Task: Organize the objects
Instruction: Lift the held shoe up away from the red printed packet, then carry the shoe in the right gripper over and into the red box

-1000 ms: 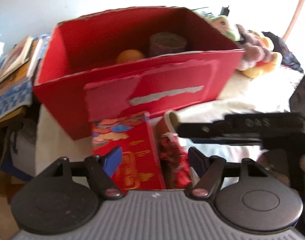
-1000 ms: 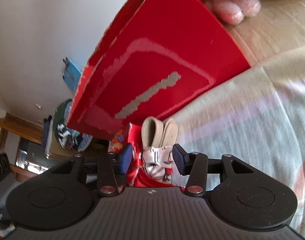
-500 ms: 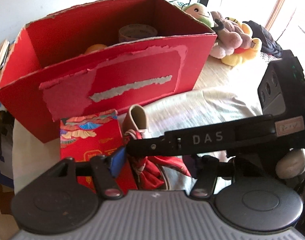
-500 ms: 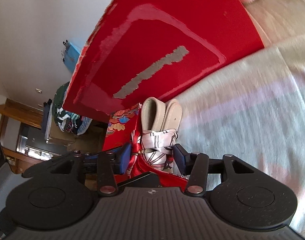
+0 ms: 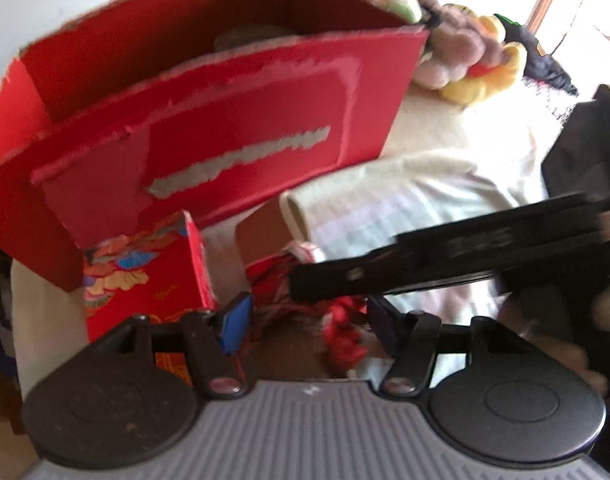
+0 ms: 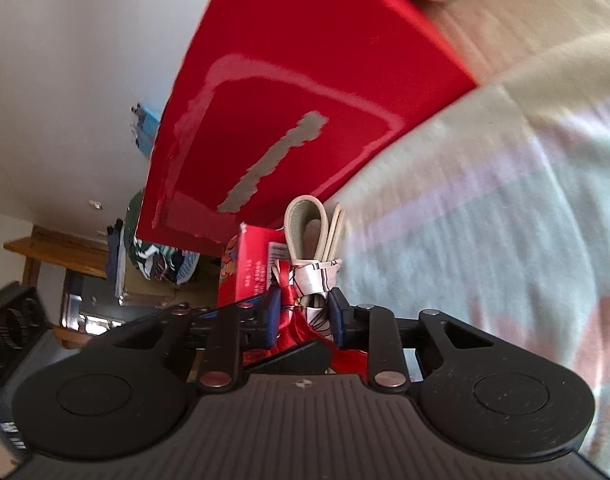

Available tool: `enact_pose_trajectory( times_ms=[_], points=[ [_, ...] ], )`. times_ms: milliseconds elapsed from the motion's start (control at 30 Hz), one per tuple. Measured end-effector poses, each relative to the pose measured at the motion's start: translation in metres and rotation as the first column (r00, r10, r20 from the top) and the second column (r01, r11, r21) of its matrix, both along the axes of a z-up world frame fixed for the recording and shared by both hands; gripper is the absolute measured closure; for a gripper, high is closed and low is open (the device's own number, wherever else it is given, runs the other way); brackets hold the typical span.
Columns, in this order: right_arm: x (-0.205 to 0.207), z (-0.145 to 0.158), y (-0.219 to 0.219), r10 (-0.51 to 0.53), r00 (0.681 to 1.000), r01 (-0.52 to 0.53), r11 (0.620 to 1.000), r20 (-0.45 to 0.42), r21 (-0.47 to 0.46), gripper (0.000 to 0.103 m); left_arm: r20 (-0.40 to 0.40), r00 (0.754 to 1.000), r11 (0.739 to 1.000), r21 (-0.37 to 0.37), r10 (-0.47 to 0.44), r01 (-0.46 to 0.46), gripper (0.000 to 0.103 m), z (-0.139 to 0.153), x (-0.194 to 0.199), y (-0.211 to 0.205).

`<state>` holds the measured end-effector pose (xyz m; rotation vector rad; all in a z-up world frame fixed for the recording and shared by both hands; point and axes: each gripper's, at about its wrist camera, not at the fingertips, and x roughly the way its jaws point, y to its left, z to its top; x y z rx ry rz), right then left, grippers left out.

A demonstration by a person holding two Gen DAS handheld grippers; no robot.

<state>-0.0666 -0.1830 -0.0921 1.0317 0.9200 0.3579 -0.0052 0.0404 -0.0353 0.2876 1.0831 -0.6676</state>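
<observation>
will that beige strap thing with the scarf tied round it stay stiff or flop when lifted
The right claw is pinched on the scarf, so the beige strap probably dangles. Its folded loops hold shape, suggesting some springiness. The loose red cloth tails look likely to flop.

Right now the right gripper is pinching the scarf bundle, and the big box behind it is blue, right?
Not quite: the big box is red, not blue, as the right wrist view shows. The right gripper is indeed closed on the scarf bundle.

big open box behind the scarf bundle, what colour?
Red box, with a torn grey strip on its front; clearest in the left wrist view.
</observation>
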Motion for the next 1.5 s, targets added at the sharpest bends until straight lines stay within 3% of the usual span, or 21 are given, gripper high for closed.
enact_pose_trajectory(
  times_ms=[100, 500, 700, 1000, 1267, 1500],
  points=[
    [-0.003, -0.001, -0.008, -0.016, 1.000, 0.016, 1.000, -0.006, -0.003, 0.078, -0.029, 1.000, 1.000, 0.011, 0.008, -0.007, 0.039, -0.010, 0.004, -0.005],
    [0.010, -0.003, 0.004, -0.011, 1.000, 0.011, 1.000, -0.008, -0.026, 0.069, 0.034, 0.999, 0.995, 0.099, -0.026, 0.022, 0.035, -0.026, 0.000, -0.031],
    [0.009, -0.001, 0.002, -0.004, 1.000, 0.003, 0.999, -0.030, -0.040, 0.076, 0.010, 0.999, 0.997, 0.068, -0.044, 0.044, 0.035, -0.019, -0.001, -0.030],
    [-0.016, 0.039, -0.016, -0.059, 0.998, 0.060, 0.990, 0.015, -0.130, 0.076, 0.048, 0.986, 0.987, -0.023, -0.160, 0.162, 0.039, 0.014, -0.012, -0.044],
    [-0.032, 0.096, -0.025, -0.139, 0.980, 0.168, 0.963, 0.143, -0.211, 0.076, 0.175, 0.953, 0.956, -0.120, -0.246, 0.269, 0.039, 0.065, -0.013, -0.051],
    [-0.004, 0.150, -0.019, -0.124, 0.946, 0.206, 0.943, 0.299, -0.261, 0.076, 0.317, 0.925, 0.944, -0.183, -0.208, 0.275, 0.039, 0.117, 0.009, -0.039]
  ],
)
